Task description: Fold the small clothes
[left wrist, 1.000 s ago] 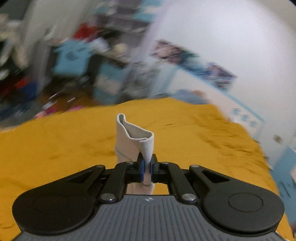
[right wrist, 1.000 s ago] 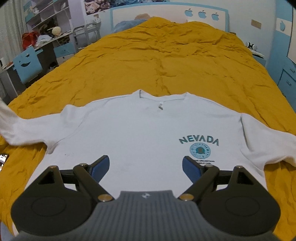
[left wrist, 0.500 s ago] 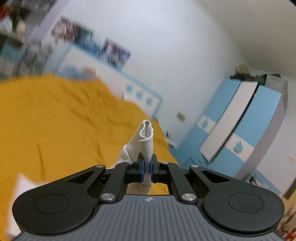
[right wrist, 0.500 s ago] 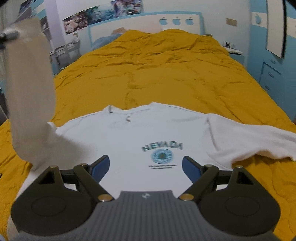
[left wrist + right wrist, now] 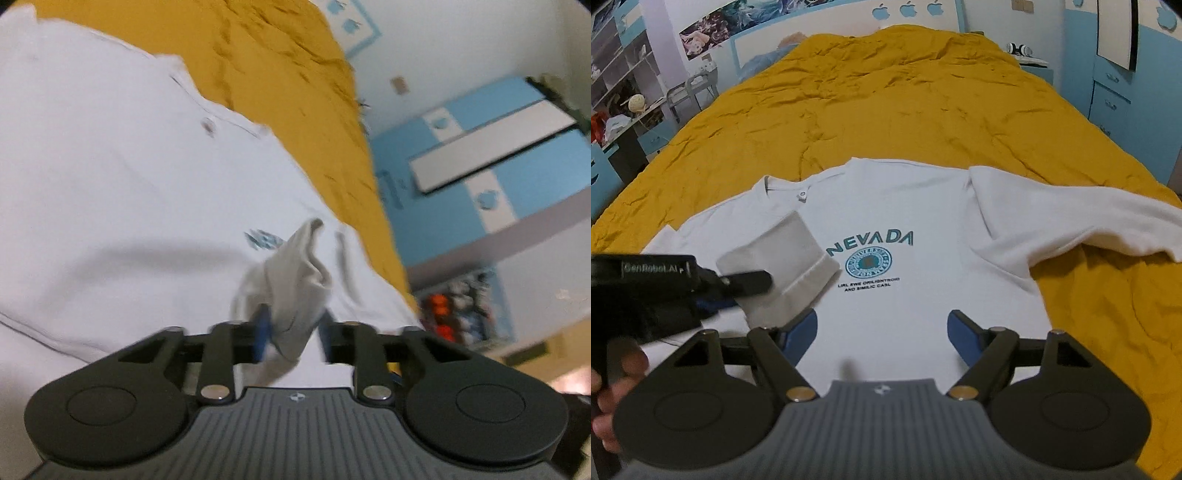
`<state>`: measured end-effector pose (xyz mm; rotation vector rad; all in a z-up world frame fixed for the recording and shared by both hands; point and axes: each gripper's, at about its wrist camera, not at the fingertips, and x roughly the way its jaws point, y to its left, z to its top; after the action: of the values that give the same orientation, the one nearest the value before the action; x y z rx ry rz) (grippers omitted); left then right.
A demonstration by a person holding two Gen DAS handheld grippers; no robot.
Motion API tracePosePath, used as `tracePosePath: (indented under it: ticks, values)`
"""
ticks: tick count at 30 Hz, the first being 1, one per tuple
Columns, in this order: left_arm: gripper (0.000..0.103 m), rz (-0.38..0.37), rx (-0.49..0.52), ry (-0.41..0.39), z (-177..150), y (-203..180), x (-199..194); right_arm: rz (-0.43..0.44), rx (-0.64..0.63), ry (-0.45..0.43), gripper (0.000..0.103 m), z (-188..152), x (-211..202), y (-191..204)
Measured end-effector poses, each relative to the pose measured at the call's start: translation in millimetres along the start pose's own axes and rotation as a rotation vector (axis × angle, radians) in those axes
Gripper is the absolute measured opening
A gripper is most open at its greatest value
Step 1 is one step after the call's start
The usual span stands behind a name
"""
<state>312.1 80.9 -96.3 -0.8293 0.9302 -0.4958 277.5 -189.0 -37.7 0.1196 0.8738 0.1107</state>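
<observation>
A white long-sleeve shirt [image 5: 923,229] with a teal NEVADA print lies face up on the yellow bedspread [image 5: 886,103]. Its left sleeve [image 5: 790,258] is folded across the chest, the cuff beside the print. My left gripper [image 5: 293,332] has its jaws parted, with the sleeve cuff [image 5: 299,273] loose between them; it also shows in the right wrist view [image 5: 738,291] over the sleeve. My right gripper [image 5: 882,332] is open and empty above the shirt's lower hem. The right sleeve [image 5: 1071,218] lies spread out to the right.
Blue and white wardrobe [image 5: 480,173] stands right of the bed. A desk with shelves [image 5: 624,110] stands on the left. A headboard with apple marks [image 5: 908,11] is at the far end. Bare bedspread lies beyond the collar.
My left gripper has carried the left sleeve over the shirt's chest and lowered it there. Its jaws have parted from shut. The right gripper has stayed open, shifted slightly.
</observation>
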Motion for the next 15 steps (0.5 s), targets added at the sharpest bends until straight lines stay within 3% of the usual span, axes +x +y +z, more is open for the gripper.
tracePosePath:
  ticks: [2,5,9,12,14,15]
  values:
    - [0.053,-0.044,0.011,0.024,-3,-2,-3,0.004,0.016,-0.008,0.073,-1,-1,-2]
    - [0.059,-0.08,0.036,0.028,-5,-10,-12,0.025,0.062,-0.024,0.072,1,-3,-9]
    - [0.061,-0.057,0.038,-0.055,0,-8,-47,0.046,0.112,-0.024,0.072,7,1,-18]
    - [0.062,0.019,0.082,-0.177,10,-7,-85,0.081,0.18,0.01,0.072,9,11,-27]
    - [0.062,0.122,0.141,-0.257,13,-2,-114,0.105,0.239,0.049,0.071,9,22,-36]
    - [0.062,0.188,0.179,-0.29,14,2,-130,0.116,0.27,0.072,0.065,8,30,-39]
